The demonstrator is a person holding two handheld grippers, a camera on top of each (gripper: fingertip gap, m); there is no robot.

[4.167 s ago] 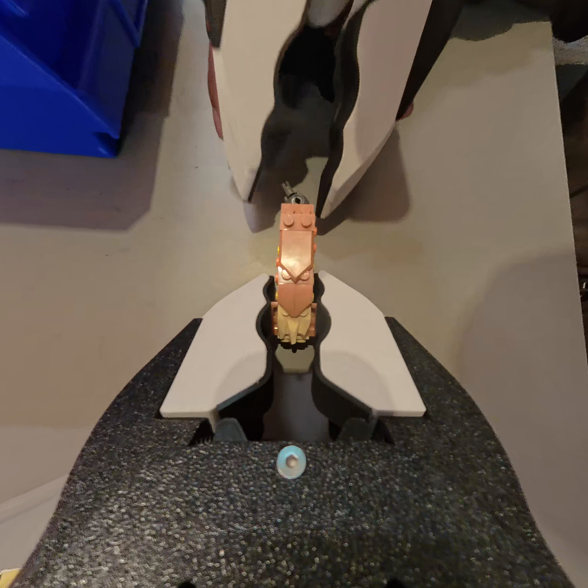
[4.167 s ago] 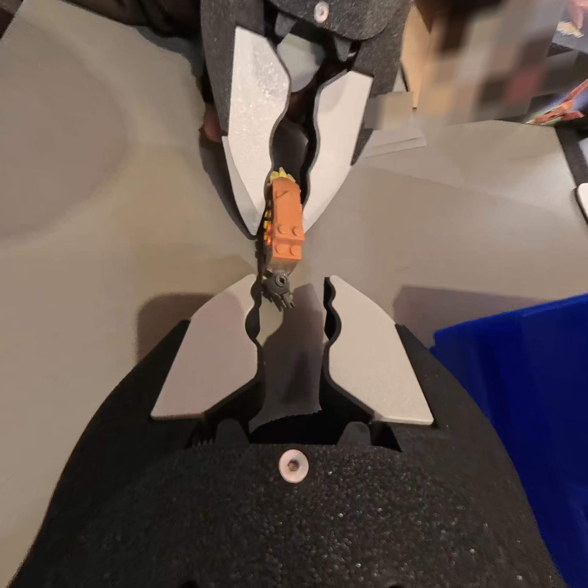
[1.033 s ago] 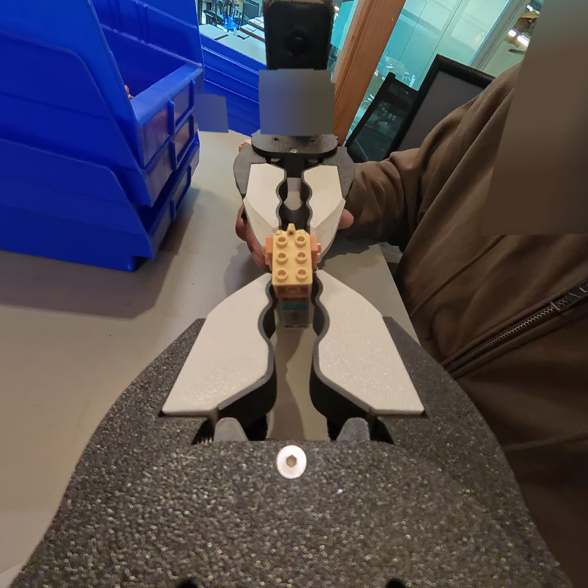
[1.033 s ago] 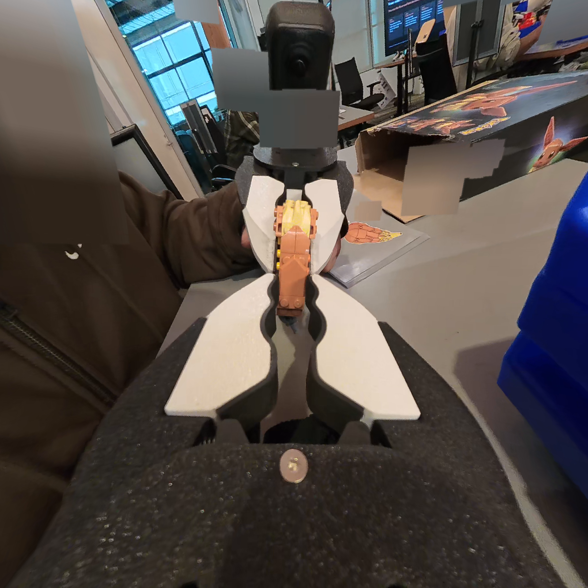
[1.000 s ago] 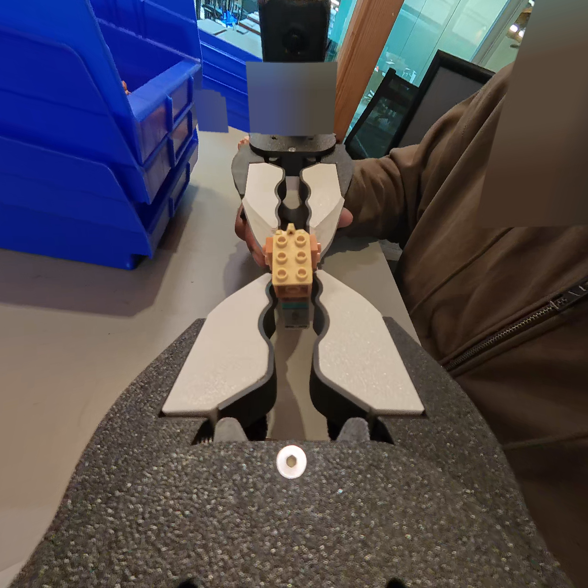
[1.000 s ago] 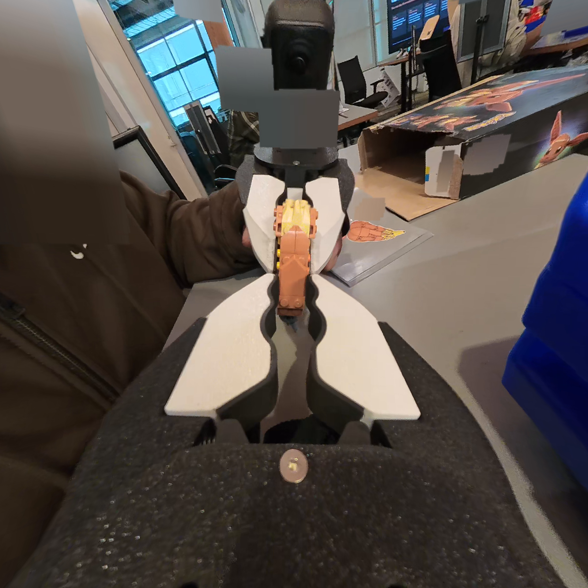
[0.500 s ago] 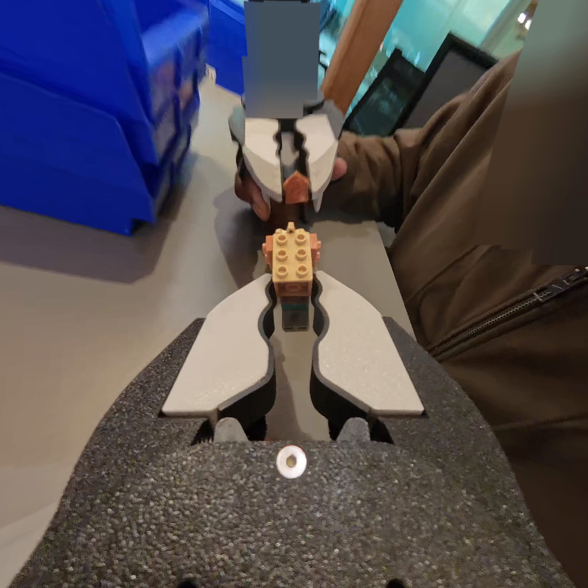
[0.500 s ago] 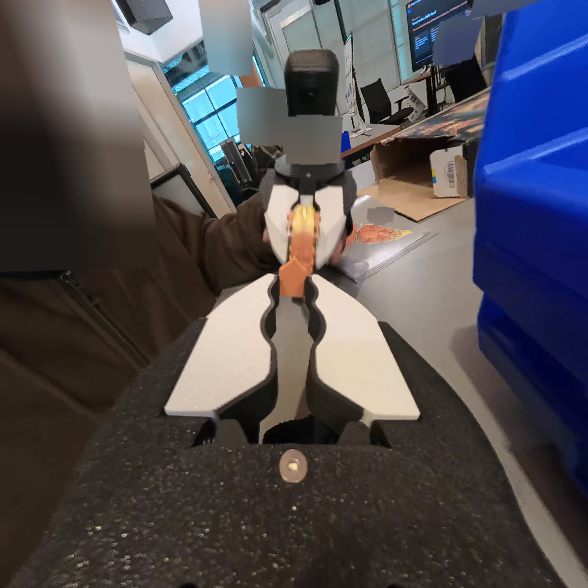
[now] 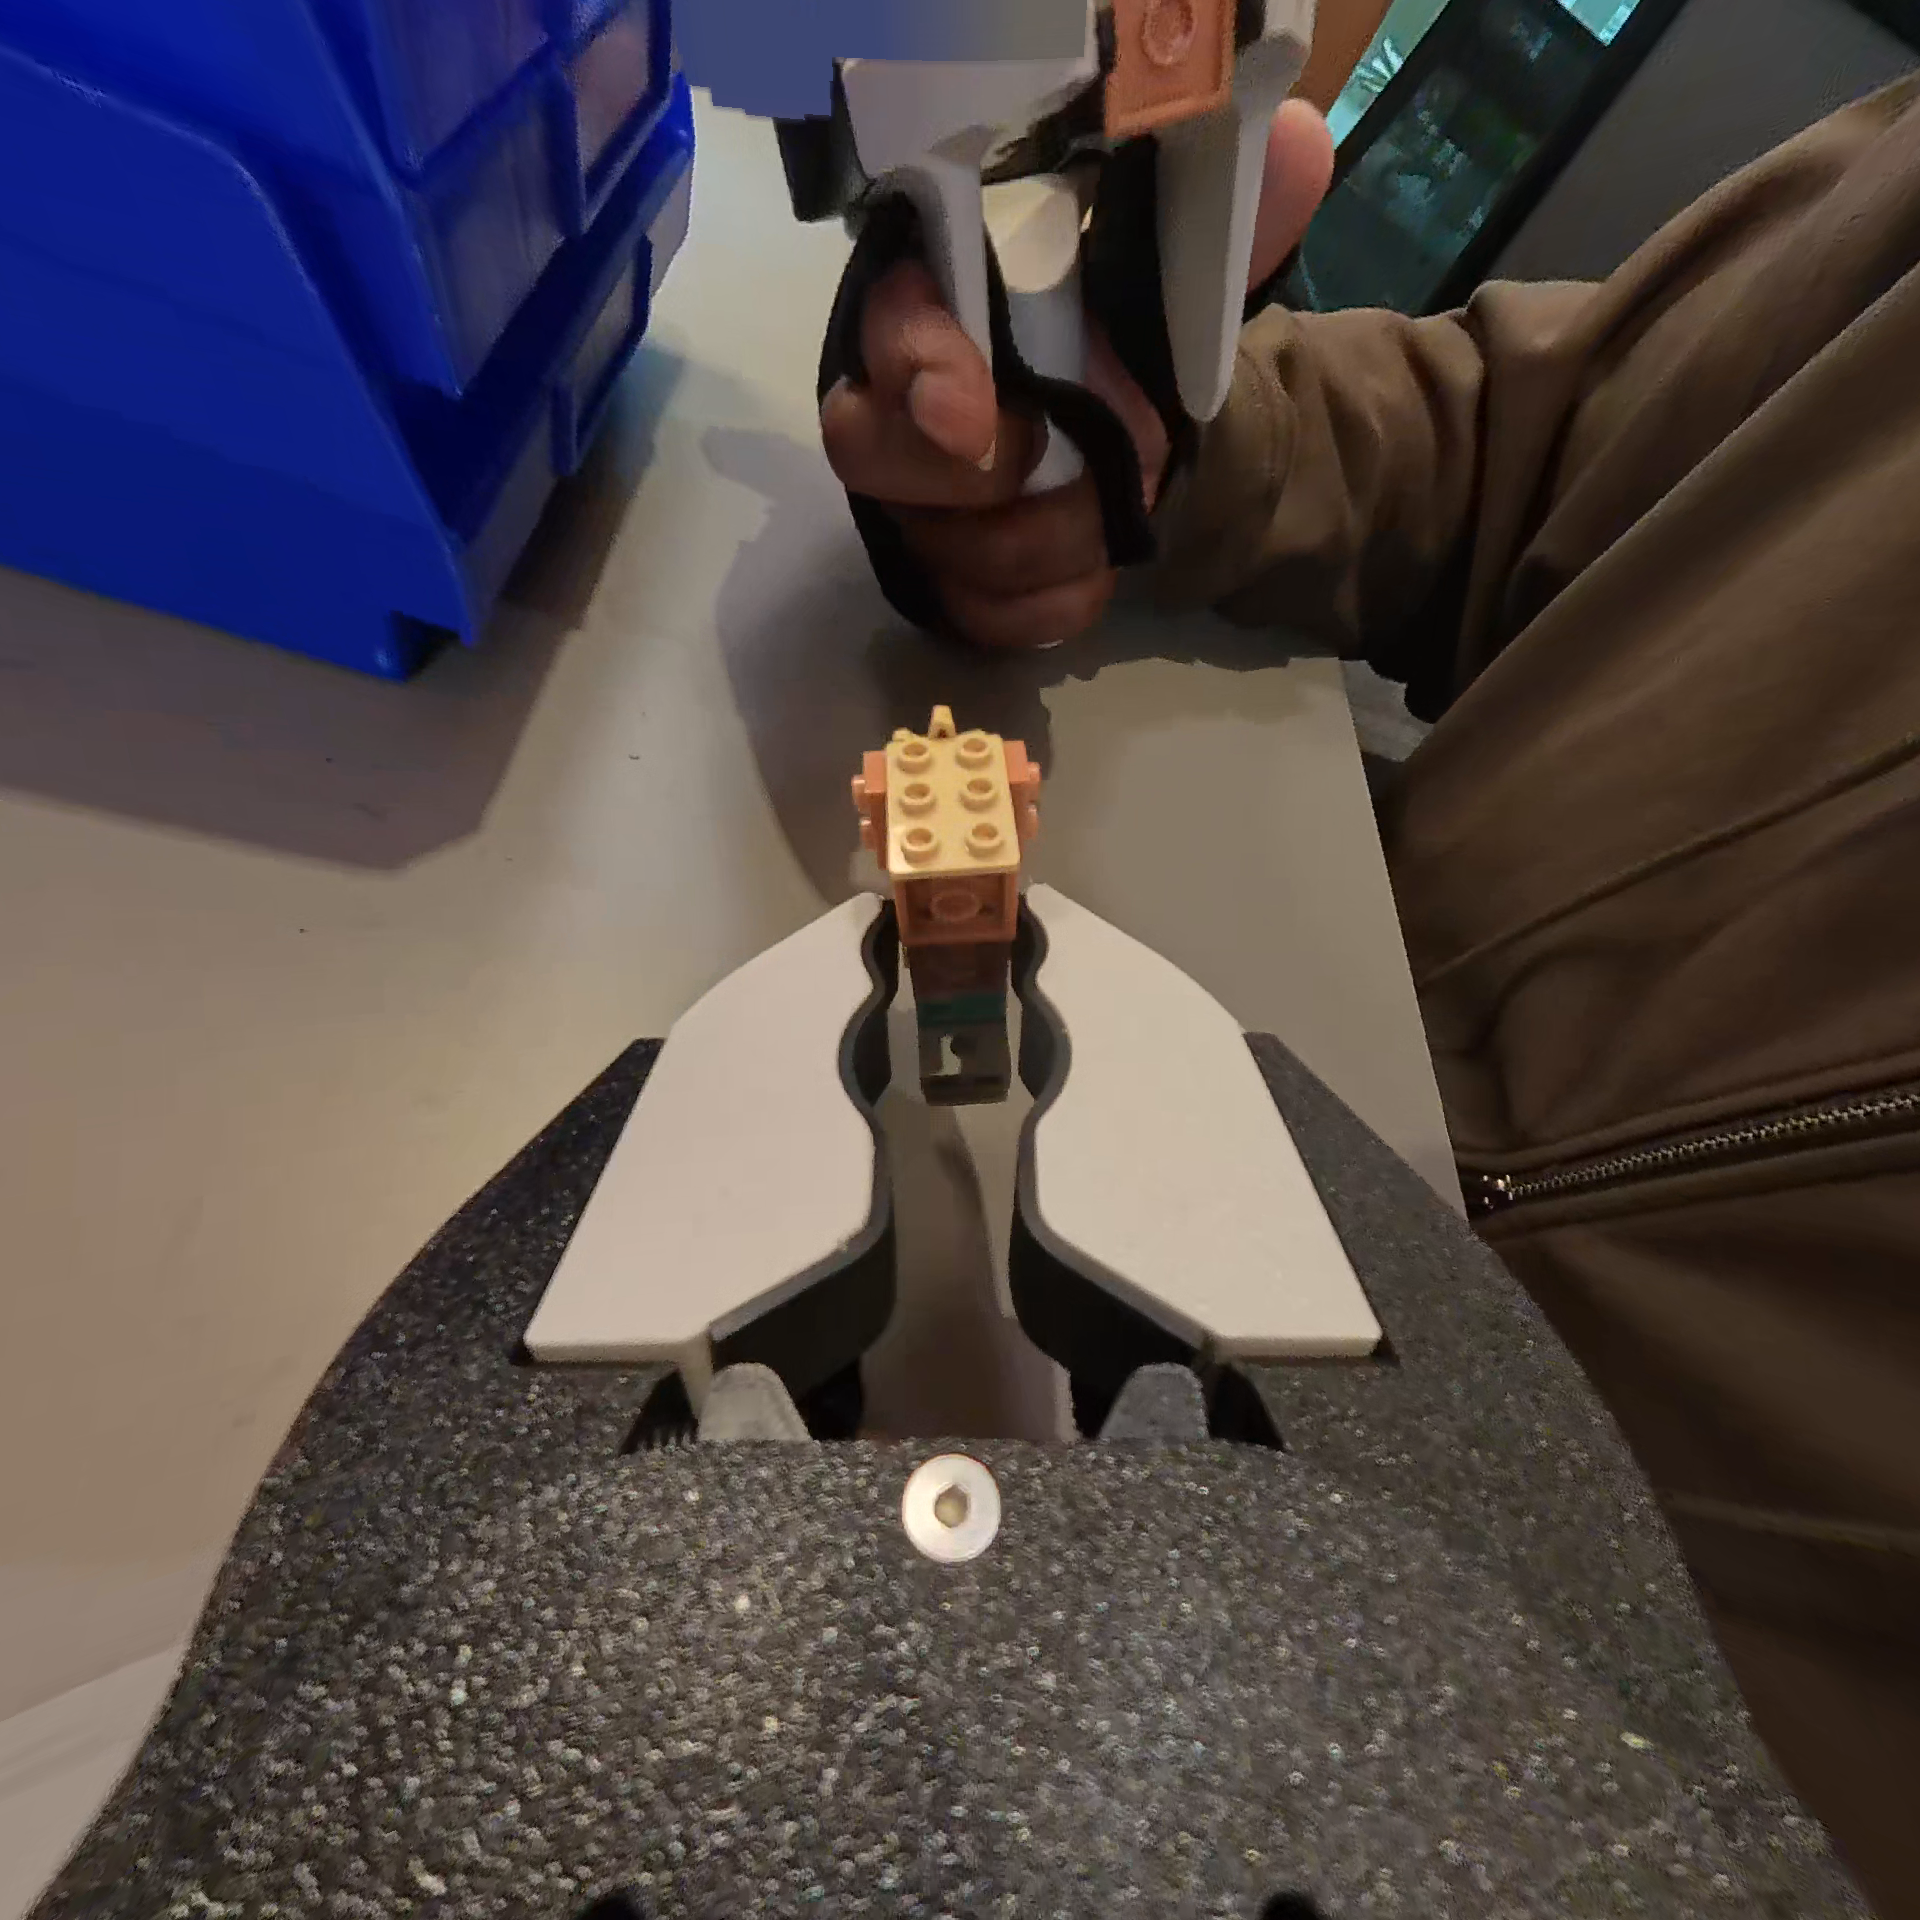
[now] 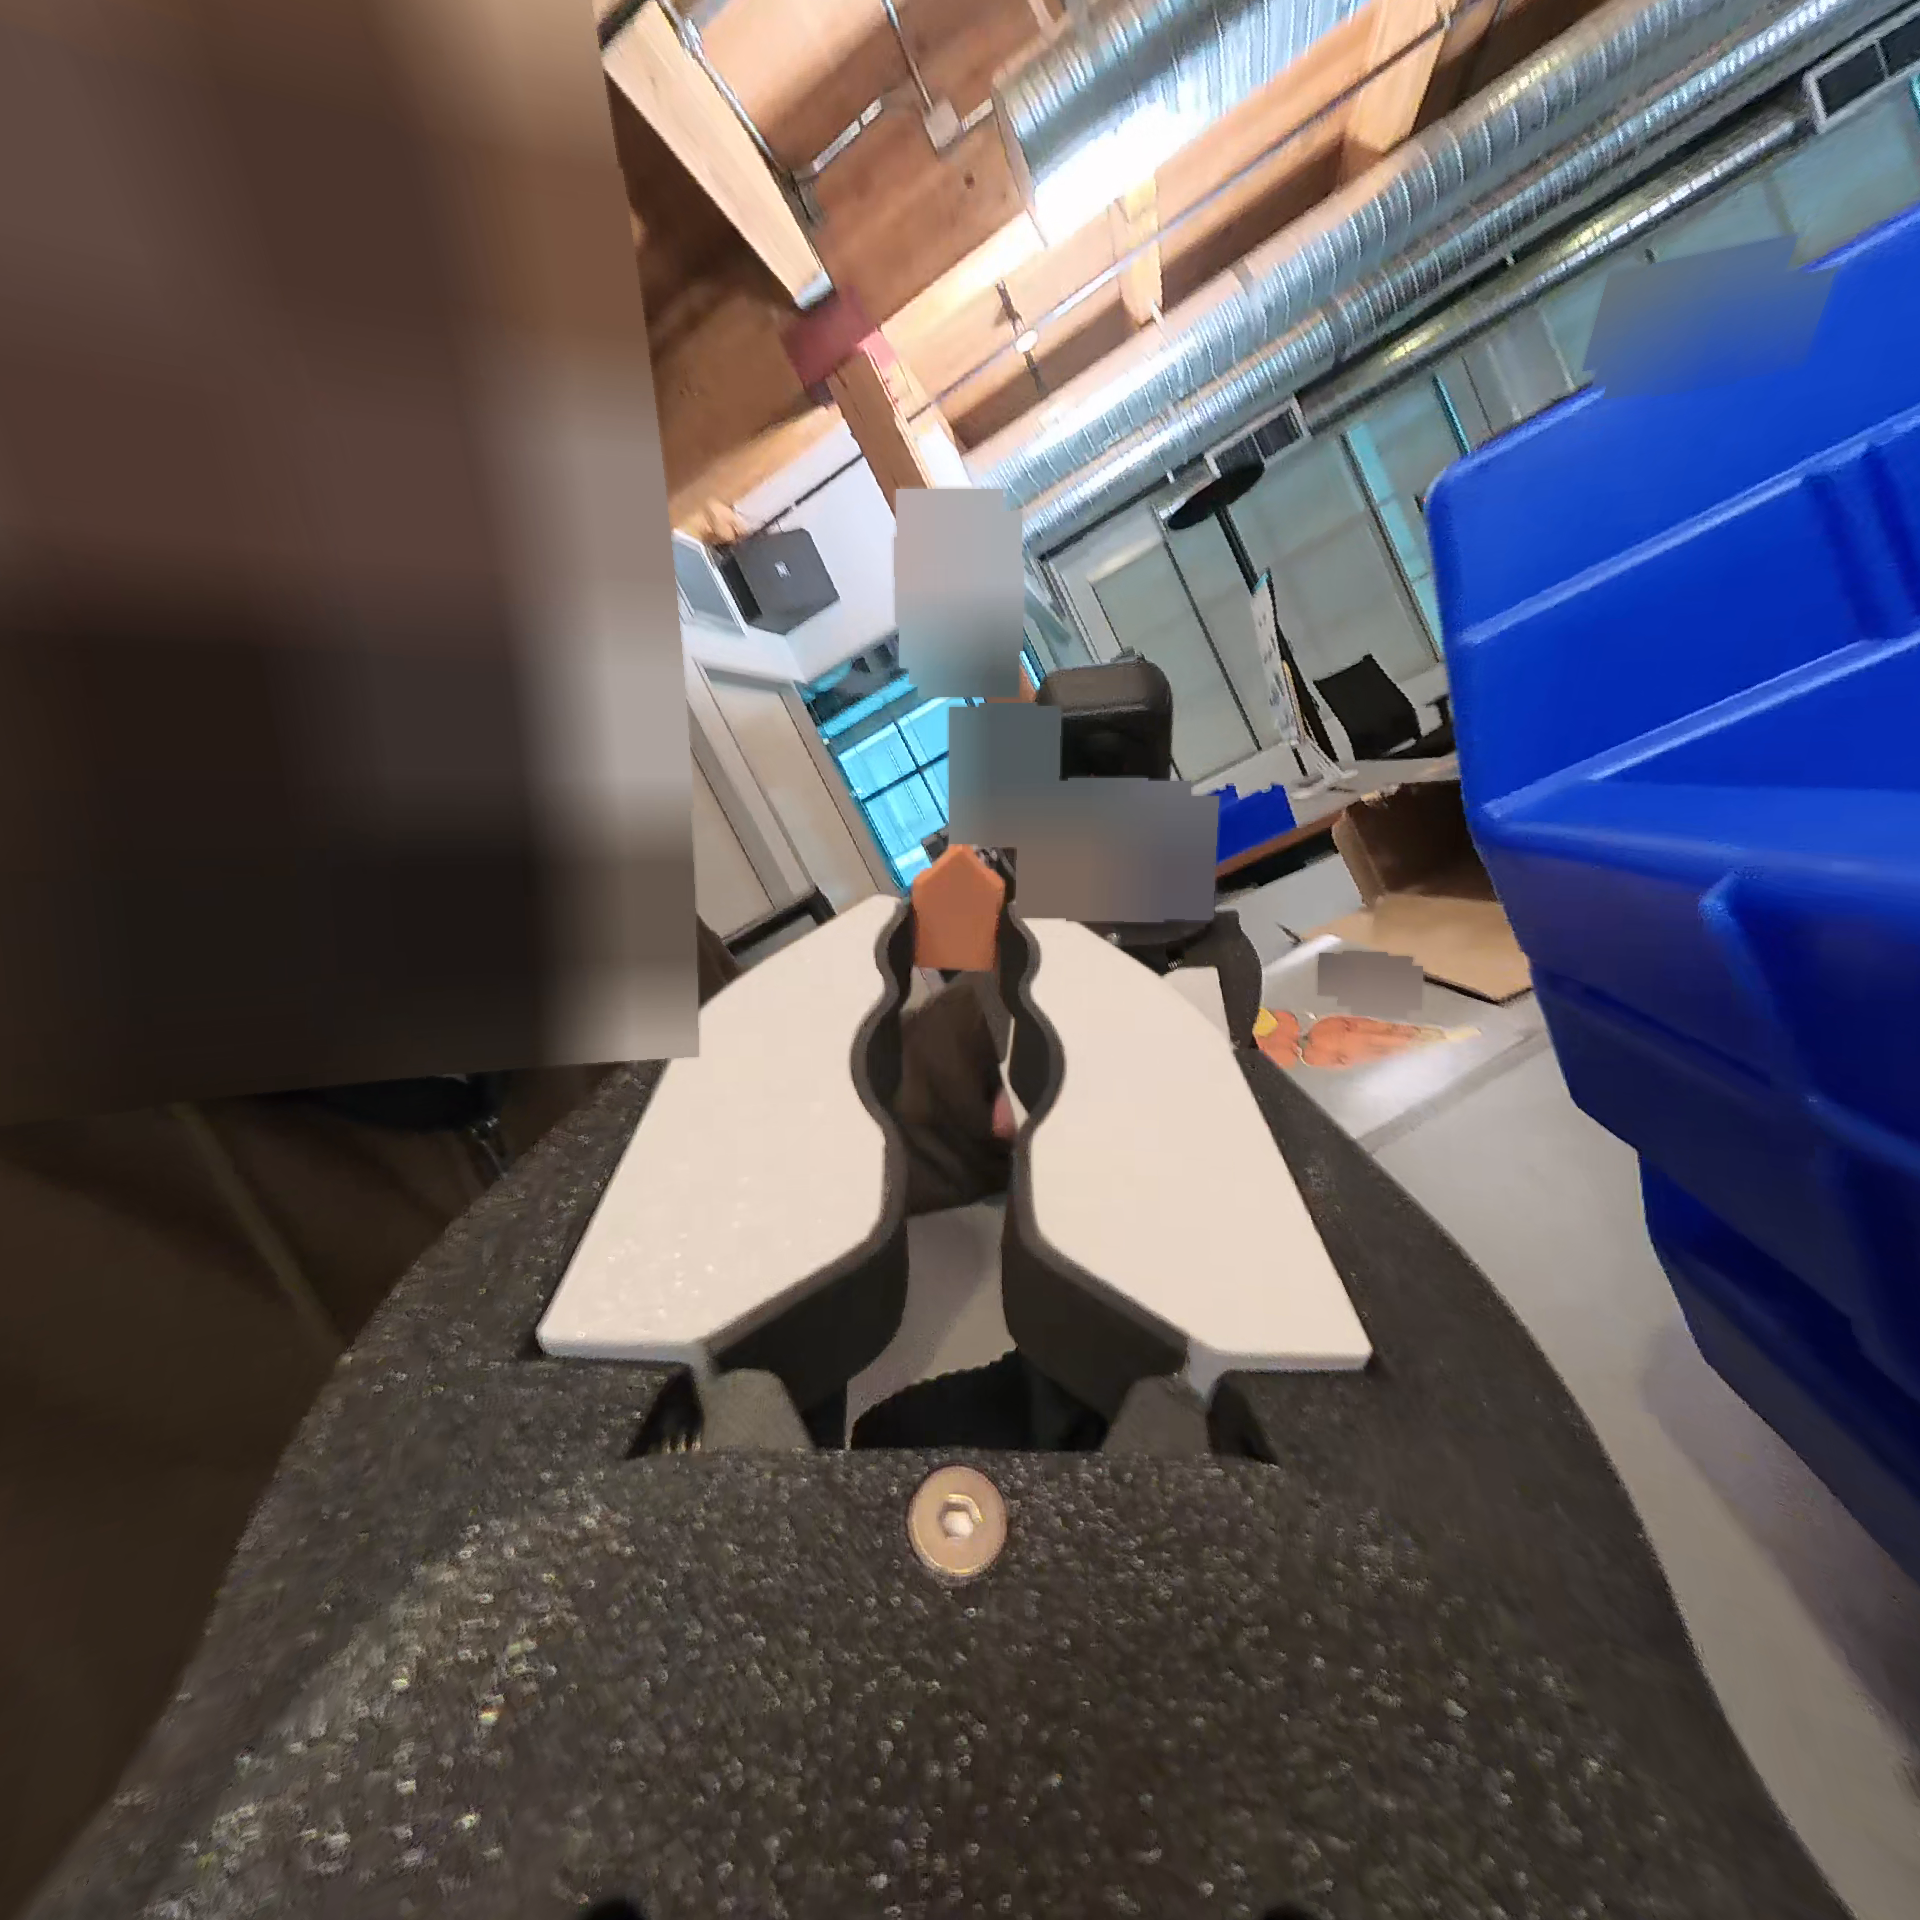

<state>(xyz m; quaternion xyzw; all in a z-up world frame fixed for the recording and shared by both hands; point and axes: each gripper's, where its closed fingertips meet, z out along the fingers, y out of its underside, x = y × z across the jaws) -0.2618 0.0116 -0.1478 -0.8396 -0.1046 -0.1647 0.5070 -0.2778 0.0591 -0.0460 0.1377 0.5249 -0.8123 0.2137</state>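
Standing at the left side of the grey table, the stacked blue bins are the biggest things in the left wrist view; in the right wrist view they fill the right side. A person in a brown jacket is at the right of the table. The person's hand grips the handle of the right gripper, which is raised above the table, well apart from the left one. The left gripper has its jaws closed narrowly on a brick assembly, with a tan studded plate on top, brown bricks below and a dark piece at the near end; it is held above the table. The right gripper has its jaws nearly together and pinches a small orange brick piece at the tips. A flat booklet lies on the table beyond, near an open cardboard box.
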